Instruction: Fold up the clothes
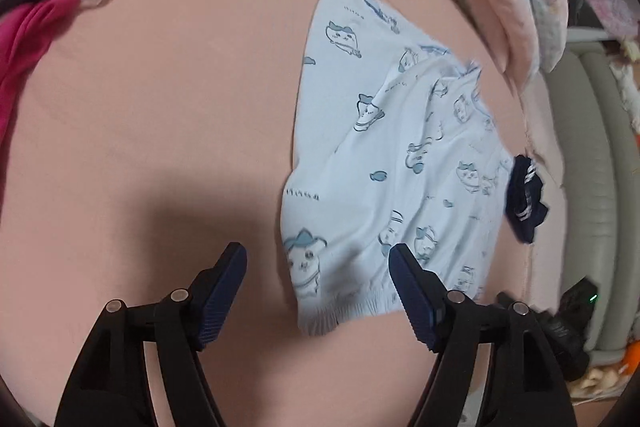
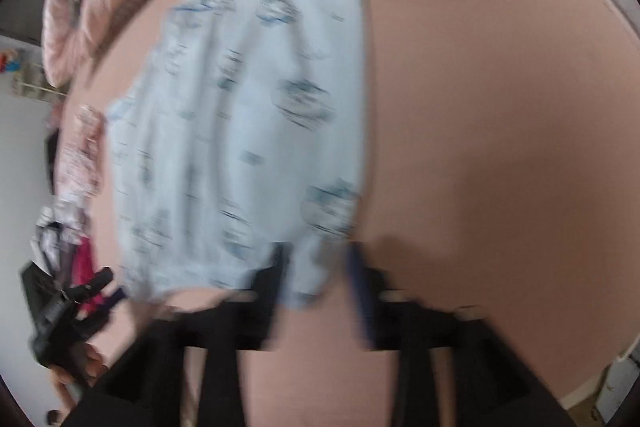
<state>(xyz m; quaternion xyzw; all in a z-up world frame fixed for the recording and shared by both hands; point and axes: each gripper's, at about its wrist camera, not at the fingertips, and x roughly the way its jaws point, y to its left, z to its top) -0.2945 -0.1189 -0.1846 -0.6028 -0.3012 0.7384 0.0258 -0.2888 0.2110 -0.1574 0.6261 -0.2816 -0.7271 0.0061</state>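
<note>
Motion blur smears the light-blue garment point(image 2: 240, 123) and right gripper point(image 2: 318, 267).

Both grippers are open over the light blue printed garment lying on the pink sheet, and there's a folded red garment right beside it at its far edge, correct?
Not quite: the folded garment beside the light blue printed garment is dark navy with white stripes, not red, as the left wrist view shows. The rest holds: left gripper and right gripper are open over it on the pink sheet.

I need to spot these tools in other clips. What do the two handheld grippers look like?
The left gripper has black angular linkage arms with round silver pivot pins and dark blue ribbed fingers. The right gripper is blurred, but also shows black arms and a dark blue finger.
</note>
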